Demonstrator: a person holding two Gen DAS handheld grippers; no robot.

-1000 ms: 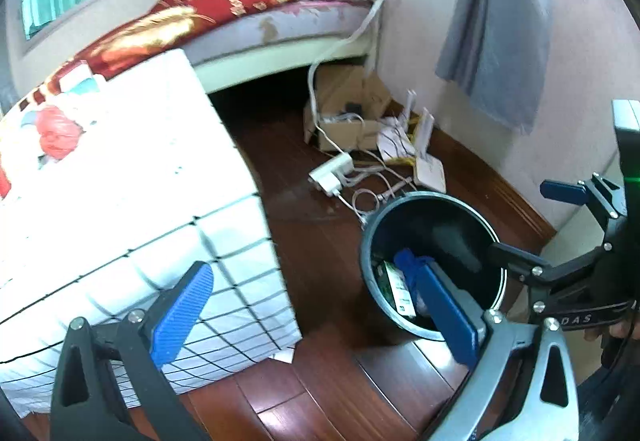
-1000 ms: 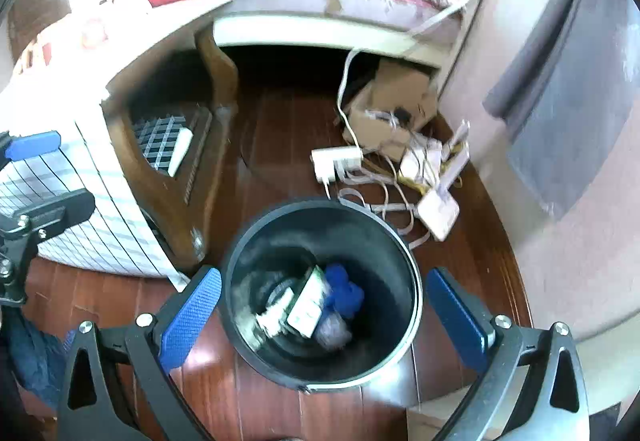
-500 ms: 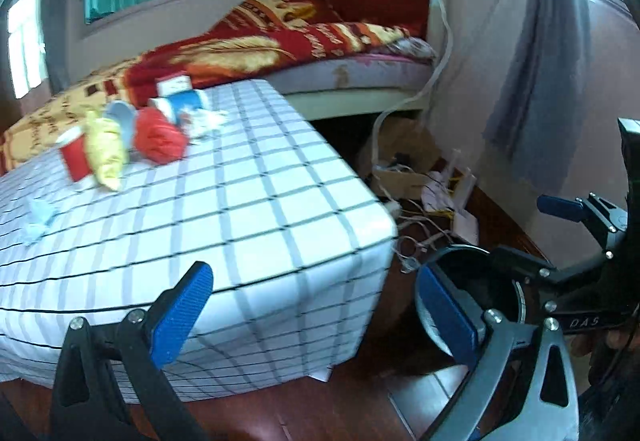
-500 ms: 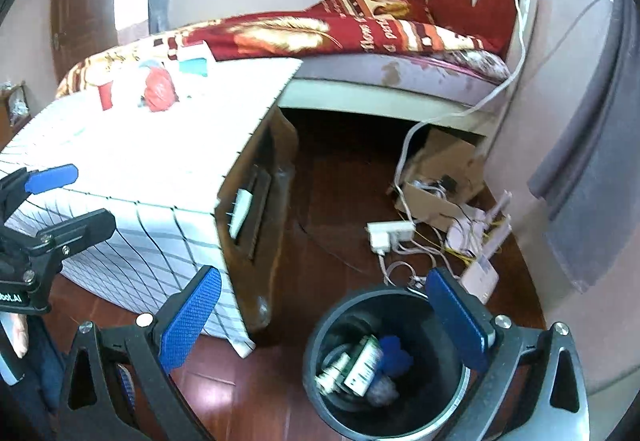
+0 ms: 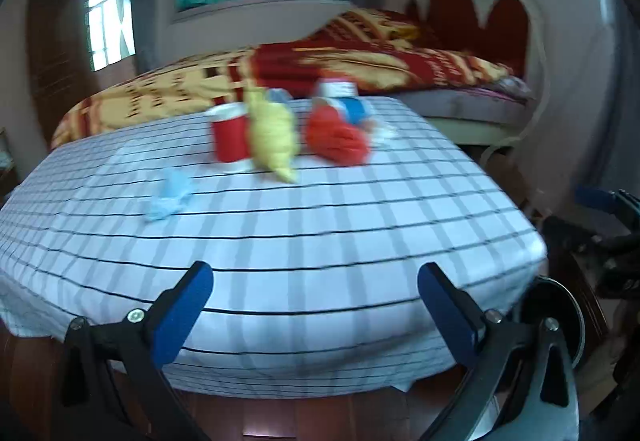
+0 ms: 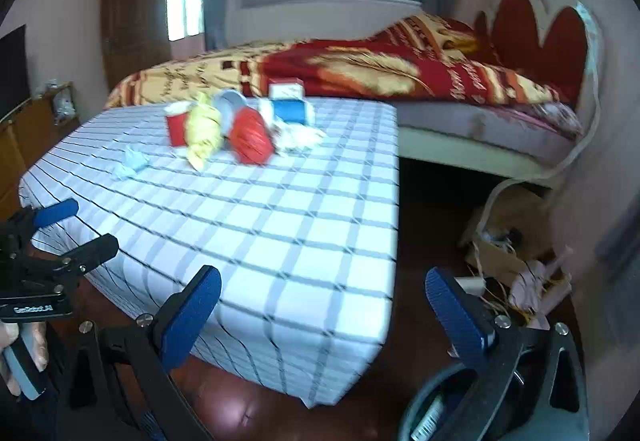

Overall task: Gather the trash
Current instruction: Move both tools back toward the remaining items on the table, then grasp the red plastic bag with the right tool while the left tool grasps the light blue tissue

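Trash lies at the far side of a table with a white checked cloth: a red cup, a yellow crumpled wrapper, a red crumpled wrapper, a blue-and-white carton and a pale blue tissue. The same pile shows in the right wrist view, with the red wrapper and tissue. My left gripper is open and empty at the table's near edge. My right gripper is open and empty over the table corner. The dark bin is low right, with trash inside.
A bed with a red and yellow blanket stands behind the table. A cardboard box with cables and routers lies on the wooden floor by the right wall. The left gripper shows at the left edge of the right wrist view.
Both grippers have lifted and tilted up from over the bin. The views now face the table top and its trash. Both stay open and empty.
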